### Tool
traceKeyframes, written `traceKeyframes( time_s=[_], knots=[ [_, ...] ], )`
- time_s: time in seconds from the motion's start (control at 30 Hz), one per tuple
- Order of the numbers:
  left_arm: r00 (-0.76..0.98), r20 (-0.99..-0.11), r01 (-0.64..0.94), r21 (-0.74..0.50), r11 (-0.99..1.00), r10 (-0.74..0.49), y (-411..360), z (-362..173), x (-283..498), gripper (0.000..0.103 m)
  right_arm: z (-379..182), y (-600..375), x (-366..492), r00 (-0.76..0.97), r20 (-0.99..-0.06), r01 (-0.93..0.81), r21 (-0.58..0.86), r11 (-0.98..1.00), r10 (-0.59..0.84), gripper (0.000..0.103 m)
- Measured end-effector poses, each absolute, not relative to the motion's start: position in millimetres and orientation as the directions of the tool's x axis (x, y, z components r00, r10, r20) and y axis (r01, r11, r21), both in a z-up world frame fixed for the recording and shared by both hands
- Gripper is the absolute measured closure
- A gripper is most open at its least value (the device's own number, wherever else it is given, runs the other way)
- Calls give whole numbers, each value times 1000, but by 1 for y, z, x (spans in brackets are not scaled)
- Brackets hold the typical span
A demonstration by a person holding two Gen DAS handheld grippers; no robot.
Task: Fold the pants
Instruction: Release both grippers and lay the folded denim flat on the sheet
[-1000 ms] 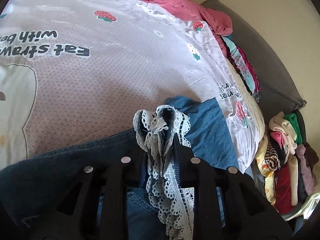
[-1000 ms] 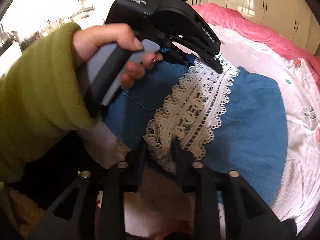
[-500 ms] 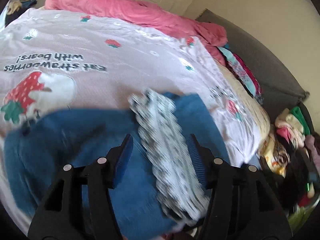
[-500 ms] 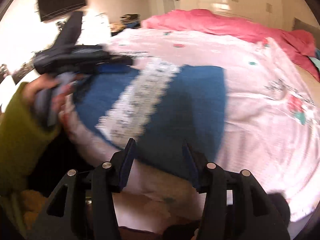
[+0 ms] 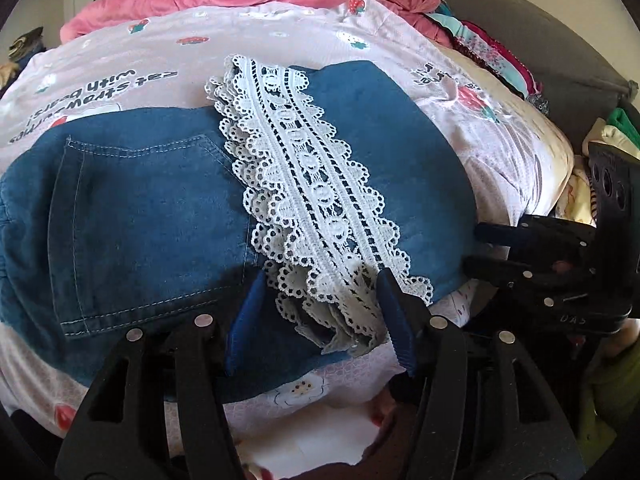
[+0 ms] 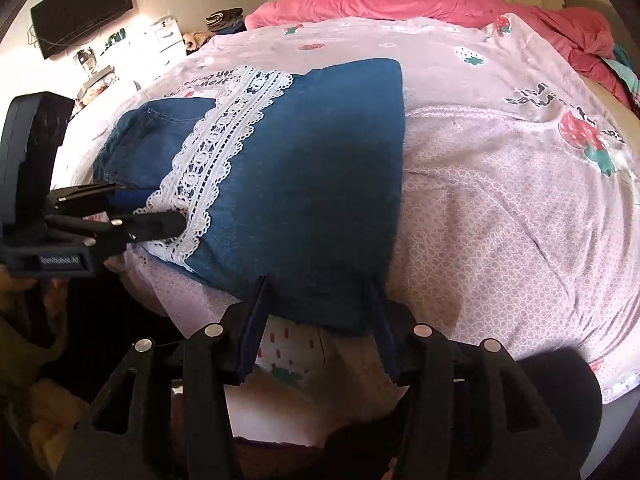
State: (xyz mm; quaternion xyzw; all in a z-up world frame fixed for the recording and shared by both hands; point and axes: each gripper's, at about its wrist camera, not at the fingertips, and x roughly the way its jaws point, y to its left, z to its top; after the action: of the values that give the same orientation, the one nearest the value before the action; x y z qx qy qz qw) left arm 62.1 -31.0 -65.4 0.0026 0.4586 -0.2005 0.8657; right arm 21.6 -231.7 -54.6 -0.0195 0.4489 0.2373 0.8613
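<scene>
The folded pants (image 5: 360, 168) lie on the bedspread (image 6: 500, 200), lace hem (image 5: 312, 200) between the half-open, empty left gripper (image 5: 320, 312) – the right gripper (image 6: 316, 312), also parted, straddles denim. Both should withdraw cleanly without snagging lace.

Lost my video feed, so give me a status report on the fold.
Left gripper open, jaws just opened, lace hem lying between them unpinched. Right gripper open at near edge of denim pants. Pants folded flat on bedspread. Nothing blocking.

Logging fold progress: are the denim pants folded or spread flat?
Folded: the denim pants lie doubled, their lace hem laid across the back pocket.
</scene>
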Motion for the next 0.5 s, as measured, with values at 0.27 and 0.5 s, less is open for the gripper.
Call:
traceKeyframes(
  time_s=[0.27, 0.5],
  knots=[
    [518, -775, 328, -210, 921, -361, -21, -50, 49, 48, -43, -240, 21, 479, -762, -404, 249, 880, 436, 56],
    [555, -755, 306, -204, 930, -349, -9, -32, 37, 43, -25, -246, 16, 507, -734, -394, 268, 879, 452, 49]
  ],
)
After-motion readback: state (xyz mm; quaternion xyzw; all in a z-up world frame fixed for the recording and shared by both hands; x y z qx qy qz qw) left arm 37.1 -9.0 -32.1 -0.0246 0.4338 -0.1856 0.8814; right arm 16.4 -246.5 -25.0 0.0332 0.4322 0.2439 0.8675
